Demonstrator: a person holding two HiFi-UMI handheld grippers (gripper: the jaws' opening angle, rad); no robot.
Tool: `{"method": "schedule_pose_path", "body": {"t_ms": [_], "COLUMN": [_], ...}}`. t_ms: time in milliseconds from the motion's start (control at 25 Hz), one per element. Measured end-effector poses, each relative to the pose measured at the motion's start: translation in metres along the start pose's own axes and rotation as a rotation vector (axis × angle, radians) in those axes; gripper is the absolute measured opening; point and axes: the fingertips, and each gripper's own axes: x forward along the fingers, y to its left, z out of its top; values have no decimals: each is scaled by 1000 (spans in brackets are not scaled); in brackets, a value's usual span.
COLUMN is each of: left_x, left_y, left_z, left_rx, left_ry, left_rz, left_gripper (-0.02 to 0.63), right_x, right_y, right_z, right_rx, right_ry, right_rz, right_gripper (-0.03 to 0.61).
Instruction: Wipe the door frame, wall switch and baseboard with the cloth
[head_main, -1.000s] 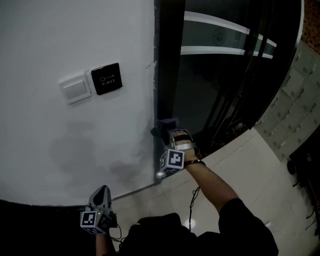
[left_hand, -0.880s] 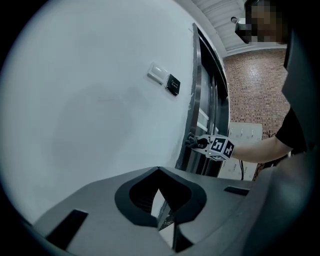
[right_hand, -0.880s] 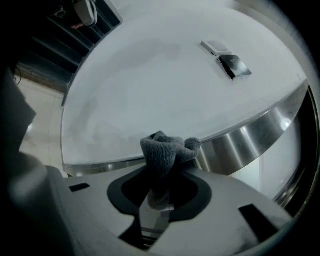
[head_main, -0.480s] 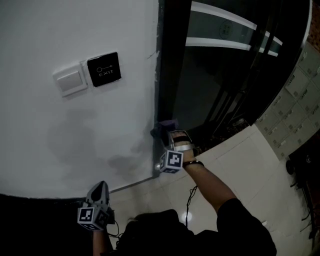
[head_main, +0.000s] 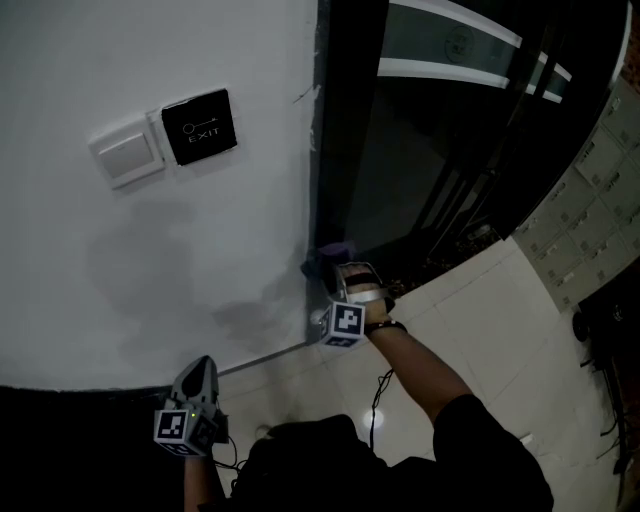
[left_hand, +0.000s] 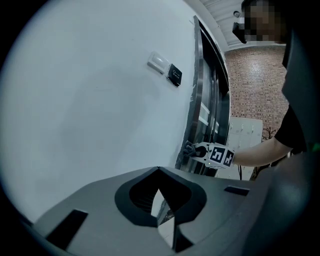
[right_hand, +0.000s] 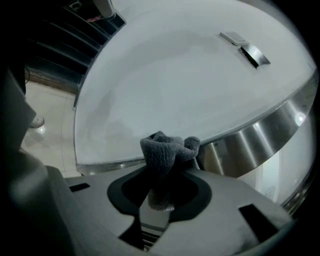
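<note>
Head view is showing the right tongs (head_main: 340, 272) clamping a grey cloth (head_main: 322, 260) and holding it against the dark door frame (head_main: 335, 180) low down, near the baseboard (head_main: 265, 360); the left tongs (head_main: 200, 378), closed on nothing, are hanging nearer, left.

Wall: a plain white wall (head_main: 200, 250) extends left of the right gripper (head_main: 335, 270) and above the left gripper (head_main: 204, 368). Faint darker patches (head_main: 150, 290) mark it between the two. A black EXIT plate (head_main: 200, 127) is mounted high on it, well above both grippers.

Door: dark glass panels (head_main: 420, 170) rise directly above the right gripper, crossed by two pale horizontal bands (head_main: 440, 72).

Floor: pale glossy tiles (head_main: 490, 310) lie right of and below the right gripper.

Furniture: grey lockers (head_main: 590, 210) stand at far right.

A brick wall (left_hand: 255, 85) shows beyond the right gripper in the left gripper view.

Lighting: dim.
</note>
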Motion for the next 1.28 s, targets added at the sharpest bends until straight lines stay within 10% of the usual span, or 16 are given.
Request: {"method": "schedule_pose_path", "body": {"t_ms": [1280], "left_x": [-16], "left_y": [27], "left_z": [-45], "left_rx": [-23], "left_ry": [113], "left_rz": [116], "left_gripper": [3], "right_x": [42], "right_y": [117], "right_z": [-20], "right_rx": [24], "right_ry": [10], "right_rz": [229], "right_gripper": [95]}}
